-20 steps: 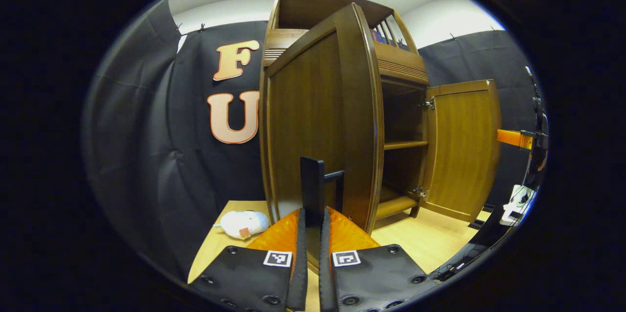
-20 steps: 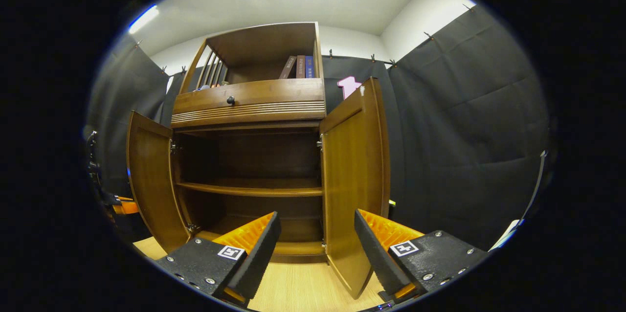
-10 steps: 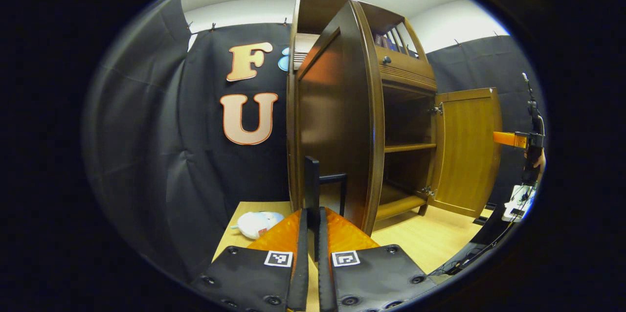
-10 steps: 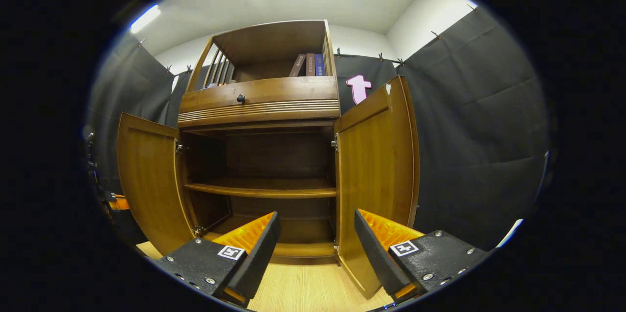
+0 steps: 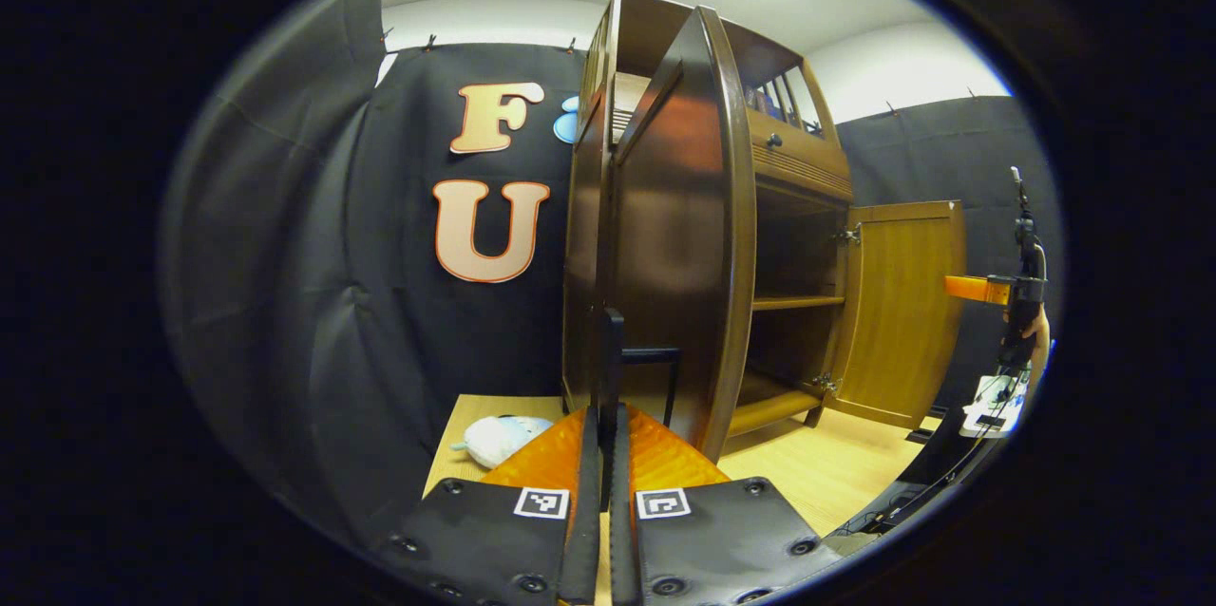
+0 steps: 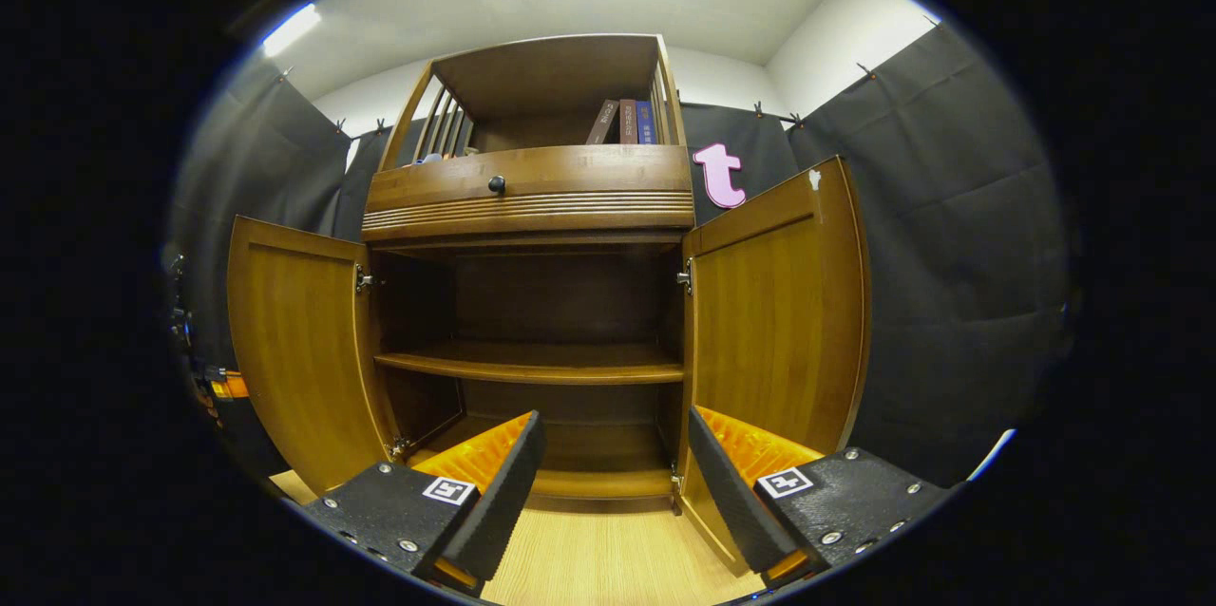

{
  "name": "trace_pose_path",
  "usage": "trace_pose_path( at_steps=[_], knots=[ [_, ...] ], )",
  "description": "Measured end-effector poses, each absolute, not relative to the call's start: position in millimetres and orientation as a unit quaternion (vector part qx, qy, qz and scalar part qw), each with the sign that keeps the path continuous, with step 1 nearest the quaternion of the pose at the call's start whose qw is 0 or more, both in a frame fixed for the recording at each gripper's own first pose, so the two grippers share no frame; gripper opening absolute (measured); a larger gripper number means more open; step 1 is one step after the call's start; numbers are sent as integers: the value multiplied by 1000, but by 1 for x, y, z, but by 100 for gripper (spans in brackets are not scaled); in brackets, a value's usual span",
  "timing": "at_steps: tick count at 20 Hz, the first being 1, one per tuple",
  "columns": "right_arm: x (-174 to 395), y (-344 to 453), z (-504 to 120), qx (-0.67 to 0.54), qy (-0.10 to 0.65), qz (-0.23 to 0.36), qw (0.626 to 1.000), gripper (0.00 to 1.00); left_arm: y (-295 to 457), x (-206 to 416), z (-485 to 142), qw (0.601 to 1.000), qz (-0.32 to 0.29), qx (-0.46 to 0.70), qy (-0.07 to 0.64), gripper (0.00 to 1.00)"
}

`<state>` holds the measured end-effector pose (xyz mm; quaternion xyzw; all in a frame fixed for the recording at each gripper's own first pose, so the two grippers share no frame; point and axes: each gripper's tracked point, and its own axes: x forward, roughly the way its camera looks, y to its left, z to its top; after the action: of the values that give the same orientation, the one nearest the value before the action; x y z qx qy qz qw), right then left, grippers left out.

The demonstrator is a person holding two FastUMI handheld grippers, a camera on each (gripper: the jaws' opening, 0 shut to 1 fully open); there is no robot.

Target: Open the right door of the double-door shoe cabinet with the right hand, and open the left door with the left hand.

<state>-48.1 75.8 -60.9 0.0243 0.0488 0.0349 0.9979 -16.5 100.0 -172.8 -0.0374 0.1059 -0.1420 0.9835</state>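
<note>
The brown wooden double-door shoe cabinet (image 6: 532, 207) stands on a pale wood floor (image 6: 589, 558), both doors swung wide. The left gripper (image 5: 605, 416) is clamped on the left door's dark handle (image 5: 613, 369). The right gripper (image 6: 613, 454) hangs spread apart. Book spines are unreadable.

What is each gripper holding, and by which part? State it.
The left gripper is shut on the left door's handle, clamping its upright bar. The right gripper is open, holding nothing.

Left gripper (image 5: 605, 454): black textured plates studded with round screws, each carrying small square black-and-white marker.
Right gripper (image 6: 613, 463): same black screw-studded plates, same square markers, one per finger.
Ribbed inner faces on both.
</note>
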Motion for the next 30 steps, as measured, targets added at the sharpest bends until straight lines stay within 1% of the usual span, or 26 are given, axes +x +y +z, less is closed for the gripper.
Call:
trace_pose_path(
  at_steps=[1,2,4,7,9,13,14,18,20,25,26,27,30],
  knots=[
    [-47,77,-60,24,48,33,998,92,104,-16,-173,984,-140,-35,107,12],
    [-47,77,-60,25,48,32,998,92,104,-16,-174,983,-144,-39,108,12],
    [-47,79,-59,27,47,32,998,92,106,-16,-172,983,-138,-42,110,17],
    [-47,76,-61,28,49,33,998,92,106,-22,-171,985,-113,-52,121,16],
    [-45,71,-65,28,53,33,998,92,109,-31,-161,989,-87,-32,117,16],
    [-41,66,-72,38,58,40,997,92,119,-53,-126,995,-29,14,91,13],
    [-40,65,-74,39,59,41,997,92,119,-58,-117,996,-17,22,88,14],
    [-34,60,-80,39,67,48,996,92,108,-80,-82,997,10,31,70,15],
    [-32,58,-74,38,65,52,996,92,95,-84,-69,998,8,28,59,15],
    [-25,55,-63,22,56,59,996,92,38,-84,-43,998,-27,17,53,15],
    [-24,53,-59,20,53,60,997,92,27,-83,-38,998,-33,17,51,17],
    [-22,51,-56,18,51,59,997,92,17,-78,-32,998,-37,18,50,26],
    [-18,40,-48,13,47,55,997,92,-13,-59,-22,997,-52,15,46,31]
  ],
)
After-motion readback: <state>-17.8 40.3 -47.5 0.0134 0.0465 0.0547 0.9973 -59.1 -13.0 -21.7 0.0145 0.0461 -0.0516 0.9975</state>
